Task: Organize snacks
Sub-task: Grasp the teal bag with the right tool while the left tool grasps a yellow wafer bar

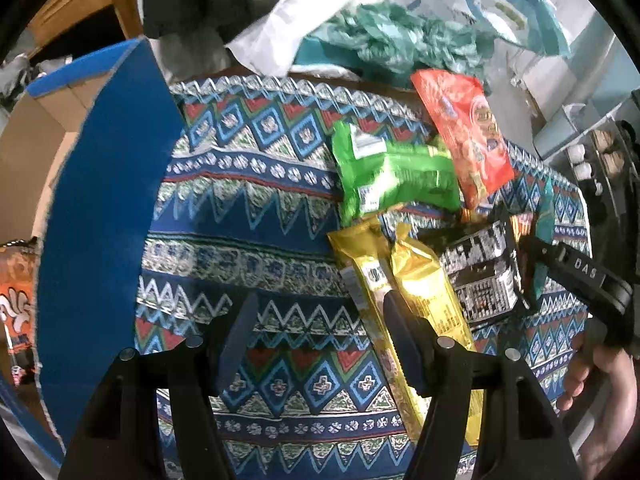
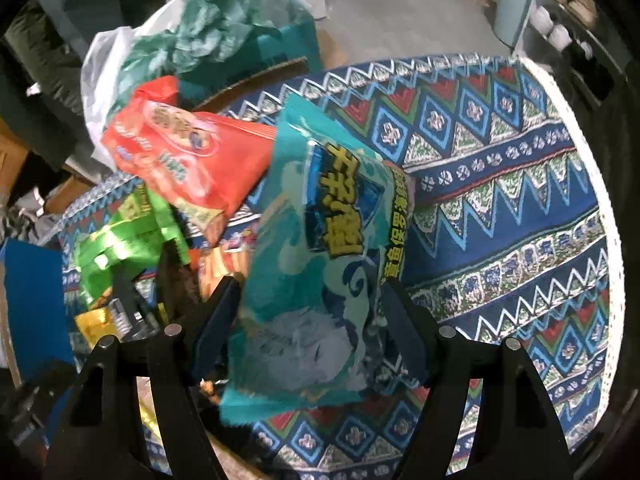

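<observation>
At the far left stands a blue cardboard box (image 1: 100, 200), its flap raised and its mouth open beside the patterned tabletop (image 1: 248, 216); it looks like the place the snacks are meant to go, and an orange packet (image 1: 16, 312) already shows at that edge, though whether it lies inside the box I cannot tell. Next comes the left gripper (image 1: 320, 336), pointing steeply down with its fingers spread and nothing between them; one finger lies across a gold packet (image 1: 416, 292), probably lined up for the next pick. Further right the loose snacks lie heaped together: a green packet (image 1: 392, 172) above the gold one, a red packet (image 1: 464, 136) leaning over it, a black-and-white packet (image 1: 480, 276) beside them. At the right, the right gripper (image 2: 312, 336) has its fingers closed on a teal packet (image 2: 320, 248), gripped near its lower end so that the bag stands up ahead of the fingers, lifted off the cloth. The bare stretch of tabletop to its right may serve for sorting.
</observation>
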Tool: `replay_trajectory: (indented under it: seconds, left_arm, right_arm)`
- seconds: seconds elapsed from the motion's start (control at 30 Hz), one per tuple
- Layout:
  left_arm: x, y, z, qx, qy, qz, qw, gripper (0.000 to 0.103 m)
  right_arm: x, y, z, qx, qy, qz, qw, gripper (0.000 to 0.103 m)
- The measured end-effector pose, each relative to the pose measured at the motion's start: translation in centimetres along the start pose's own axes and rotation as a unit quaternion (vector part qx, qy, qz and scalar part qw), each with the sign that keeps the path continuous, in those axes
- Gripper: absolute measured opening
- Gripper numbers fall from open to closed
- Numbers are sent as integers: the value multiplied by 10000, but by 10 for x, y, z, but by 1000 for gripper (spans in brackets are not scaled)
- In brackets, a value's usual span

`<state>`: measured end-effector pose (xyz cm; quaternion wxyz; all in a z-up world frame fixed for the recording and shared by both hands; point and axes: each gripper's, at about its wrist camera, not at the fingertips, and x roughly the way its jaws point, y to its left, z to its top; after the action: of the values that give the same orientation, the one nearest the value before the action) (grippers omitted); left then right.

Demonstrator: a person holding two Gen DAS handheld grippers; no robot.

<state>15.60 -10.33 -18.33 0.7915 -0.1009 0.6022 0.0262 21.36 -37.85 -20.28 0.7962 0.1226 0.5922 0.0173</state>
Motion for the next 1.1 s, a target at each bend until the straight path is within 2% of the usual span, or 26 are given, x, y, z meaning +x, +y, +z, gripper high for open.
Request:
replay_trajectory:
  seconds: [0.13,0.17,0.27,0.37,0.47,0.57,0.83,0.93,1.1]
  left_arm:
    - [12,-5,-7,108,157,87,9998,66]
    - [14,-5,-8,101,184,88,9997,66]
    - [19,-6,-13,93,277,83,9995,66]
    - [22,-7,-18,137,319,98,9993,66]
    - [23,-8,-24,119,385,58,9992,66]
    - [26,-10,-29,80,468,-27,9989,67]
    - [31,-19,-40,60,491,-162,9986,76]
    - [35,-26,-41,-36,458,-158,9988,80]
    - [30,-11,-48,-377,460,-82,9982,81]
  right_arm:
    - [3,-12,-4,133,-38,218,9997,72]
    - [2,-13,-4,145,-34,231,9996,63]
    - [-3,-19,-9,176,-44,173,9997,46]
    - [-8,-22,-17,98,-8,70,9999,36]
    - [-14,-25,-29,23,26,31,10000,31]
    - [-21,-27,-43,-37,87,-28,10000,29]
    - [-41,-27,-87,-187,225,-108,9995,28]
    - [-44,-33,-94,-88,208,-22,9997,28]
    - [-44,-41,-93,41,187,71,9998,31]
